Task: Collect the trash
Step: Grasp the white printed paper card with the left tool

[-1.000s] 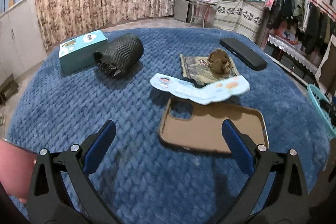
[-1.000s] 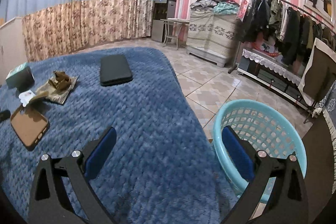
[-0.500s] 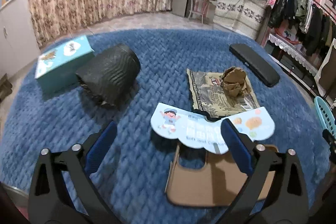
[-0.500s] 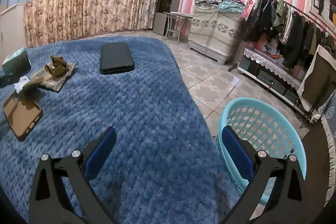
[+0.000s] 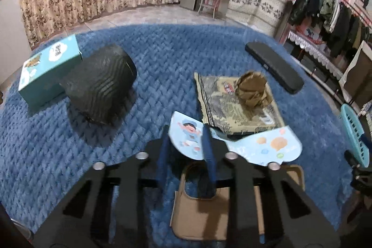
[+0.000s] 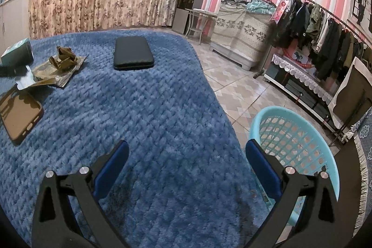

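- Blue quilted bed cover [image 5: 162,50] fills both views; tiled floor [image 6: 232,85] beyond it, pink striped wall and a clothes rack [image 6: 325,22] at upper right of the right wrist view.
- Light blue basket [image 6: 325,155] at lower right of that view, on the floor beside the bed; nothing seen inside it.
- Teal box [image 5: 46,76] at left of the left wrist view, a black ribbed roll [image 5: 102,87] just beside it.
- Brown phone case [image 5: 209,213] low in centre; black flat case [image 5: 274,66] at upper right.
- Crumpled brown paper [image 5: 252,90] sits on a flat patterned packet [image 5: 223,104].
- Left tongs [image 5: 186,145], low centre, are closing on the left end of the pale blue printed card [image 5: 267,148]; the card lies between the pads; contact unclear through blur.
- Right tongs [image 6: 186,164] stand wide apart over the cover, nothing between them, basket just right of them.
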Demonstrator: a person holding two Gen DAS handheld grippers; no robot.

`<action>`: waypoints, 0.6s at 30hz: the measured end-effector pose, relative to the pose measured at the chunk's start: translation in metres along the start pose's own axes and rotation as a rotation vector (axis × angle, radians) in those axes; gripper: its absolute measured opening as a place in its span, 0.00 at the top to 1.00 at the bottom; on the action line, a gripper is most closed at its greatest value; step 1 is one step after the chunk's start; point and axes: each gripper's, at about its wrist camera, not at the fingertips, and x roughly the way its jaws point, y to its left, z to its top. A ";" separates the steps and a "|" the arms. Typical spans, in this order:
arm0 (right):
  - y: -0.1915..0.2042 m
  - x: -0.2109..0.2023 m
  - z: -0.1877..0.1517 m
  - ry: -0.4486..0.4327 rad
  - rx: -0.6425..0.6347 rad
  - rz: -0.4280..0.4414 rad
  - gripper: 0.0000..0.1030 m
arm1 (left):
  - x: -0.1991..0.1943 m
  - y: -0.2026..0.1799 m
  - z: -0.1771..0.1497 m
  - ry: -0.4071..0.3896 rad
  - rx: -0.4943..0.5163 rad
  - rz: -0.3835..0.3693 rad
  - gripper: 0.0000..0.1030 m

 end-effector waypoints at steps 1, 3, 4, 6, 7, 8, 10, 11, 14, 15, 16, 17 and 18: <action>0.001 0.000 0.000 0.002 -0.004 0.001 0.05 | -0.004 0.001 0.001 -0.010 -0.005 -0.007 0.83; 0.003 0.000 0.000 0.003 -0.010 0.000 0.05 | -0.018 0.002 0.003 -0.040 -0.015 -0.021 0.87; 0.004 -0.001 0.000 0.002 -0.010 0.004 0.05 | -0.025 0.003 0.002 -0.056 -0.021 -0.020 0.89; 0.005 -0.002 0.003 0.000 -0.005 0.018 0.05 | -0.038 0.004 0.003 -0.081 -0.029 -0.020 0.91; 0.007 -0.002 0.005 -0.001 -0.001 0.026 0.05 | -0.044 0.004 0.004 -0.095 -0.030 -0.018 0.92; 0.009 -0.002 0.008 -0.001 0.004 0.036 0.05 | -0.056 0.005 0.005 -0.120 -0.029 -0.012 0.93; 0.015 0.001 0.017 0.006 0.010 0.068 0.05 | -0.073 0.005 0.007 -0.159 -0.016 0.007 0.95; 0.019 0.001 0.020 0.006 0.008 0.076 0.05 | -0.079 0.007 0.009 -0.173 -0.009 0.018 0.95; 0.041 0.004 0.035 -0.004 -0.006 0.114 0.05 | -0.103 0.013 0.013 -0.217 0.023 0.085 0.96; 0.048 0.005 0.039 -0.007 -0.007 0.126 0.05 | -0.109 0.016 0.014 -0.228 0.030 0.103 0.97; 0.056 0.006 0.043 -0.009 -0.010 0.144 0.05 | -0.115 0.019 0.014 -0.237 0.037 0.123 0.97; 0.068 0.008 0.049 -0.014 -0.016 0.165 0.05 | -0.121 0.024 0.015 -0.250 0.045 0.156 0.97; 0.076 0.009 0.053 -0.017 -0.023 0.176 0.05 | -0.125 0.030 0.016 -0.255 0.047 0.170 0.98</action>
